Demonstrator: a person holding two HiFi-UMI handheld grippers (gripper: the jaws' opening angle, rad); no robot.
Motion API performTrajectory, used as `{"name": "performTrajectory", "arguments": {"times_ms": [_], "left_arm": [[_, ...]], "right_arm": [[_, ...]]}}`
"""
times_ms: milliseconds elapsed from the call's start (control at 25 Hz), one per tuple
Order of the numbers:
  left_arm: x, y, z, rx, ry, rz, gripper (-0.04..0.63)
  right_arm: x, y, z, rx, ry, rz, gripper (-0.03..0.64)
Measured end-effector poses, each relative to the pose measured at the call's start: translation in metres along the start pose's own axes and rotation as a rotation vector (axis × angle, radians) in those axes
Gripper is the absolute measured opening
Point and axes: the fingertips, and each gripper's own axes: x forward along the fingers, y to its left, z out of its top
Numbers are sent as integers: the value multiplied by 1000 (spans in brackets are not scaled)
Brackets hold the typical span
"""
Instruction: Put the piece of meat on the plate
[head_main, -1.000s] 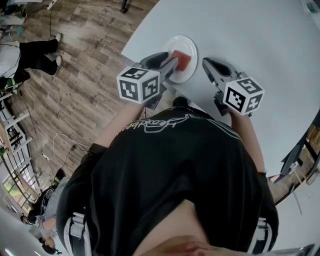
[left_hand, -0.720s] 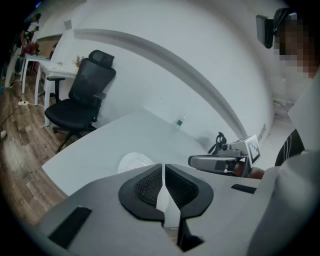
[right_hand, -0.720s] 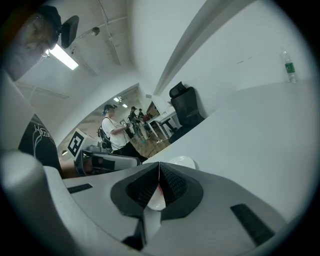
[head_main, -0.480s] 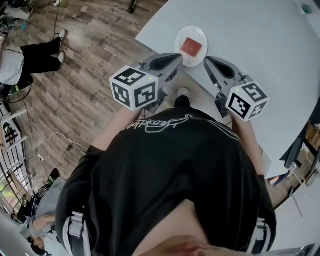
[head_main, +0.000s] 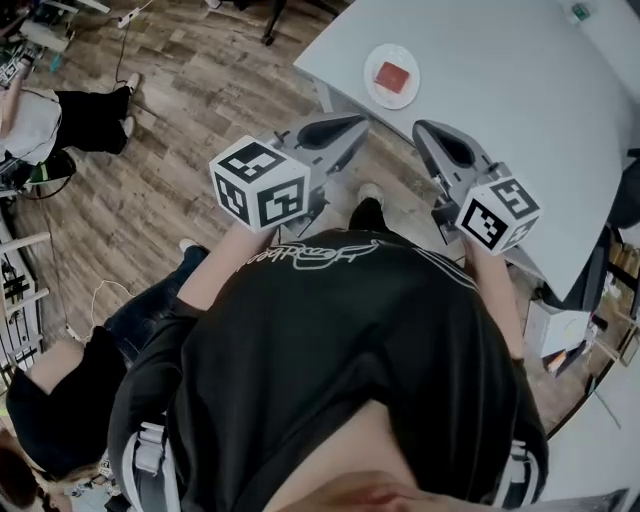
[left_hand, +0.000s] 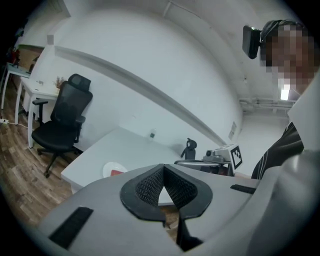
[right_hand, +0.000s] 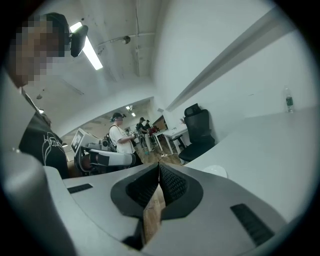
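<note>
So the flat red square piece of meat is sitting right in the middle of the small round white plate, which is near the corner edge of the big pale grey counter. Both tools are well apart from it, held side by side off the counter's edge above the brown wood-plank floor, close in front of the person's black shirt. The left tool has its jaws pressed together at the tips with nothing between them, and its own view shows the plate and meat way out past the closed tips. Same for the right tool: the jaws meet at the tips and are empty. A black office chair stands beyond the counter.
</note>
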Motion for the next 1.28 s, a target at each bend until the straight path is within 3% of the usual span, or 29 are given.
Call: {"name": "performTrajectory", "arguments": {"times_ms": [640, 1280], "left_arm": [[-82, -95, -42, 93, 4, -100, 8], [-114, -121, -71, 122, 17, -133, 8]], "right_arm": [[-70, 112, -32, -35, -74, -72, 8], [-89, 153, -66, -53, -47, -122, 8]]}}
